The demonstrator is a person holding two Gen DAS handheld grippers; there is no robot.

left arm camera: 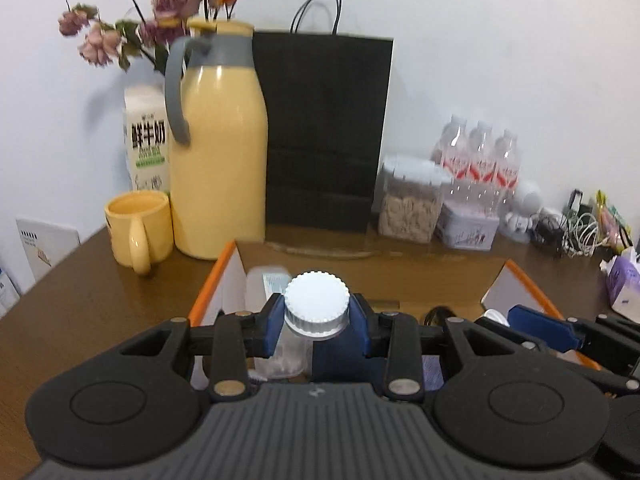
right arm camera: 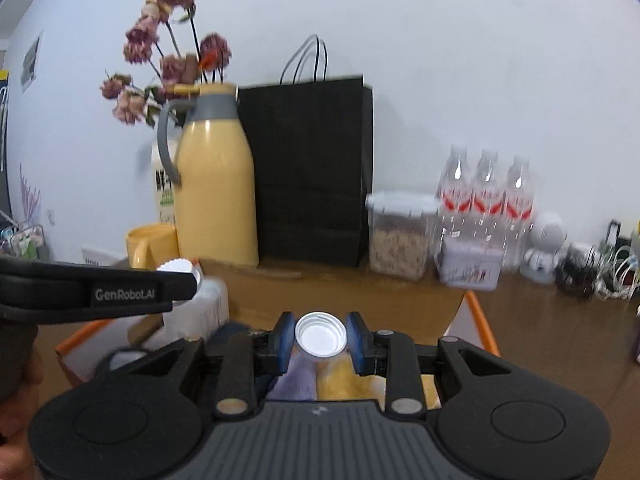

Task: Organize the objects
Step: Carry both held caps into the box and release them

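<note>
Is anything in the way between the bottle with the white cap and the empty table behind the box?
Nothing visible blocks it. The left hand-held gripper holds the bottle above the box, and bare table lies just past the box's far edge, before the black bag.

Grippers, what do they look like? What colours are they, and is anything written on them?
Each gripper is black with grey ribbed plastic in the middle, round black discs at the sides, silver rivets, and blue pads on its fingers. The left gripper's side carries white lettering: GenRobot.AI.
</note>
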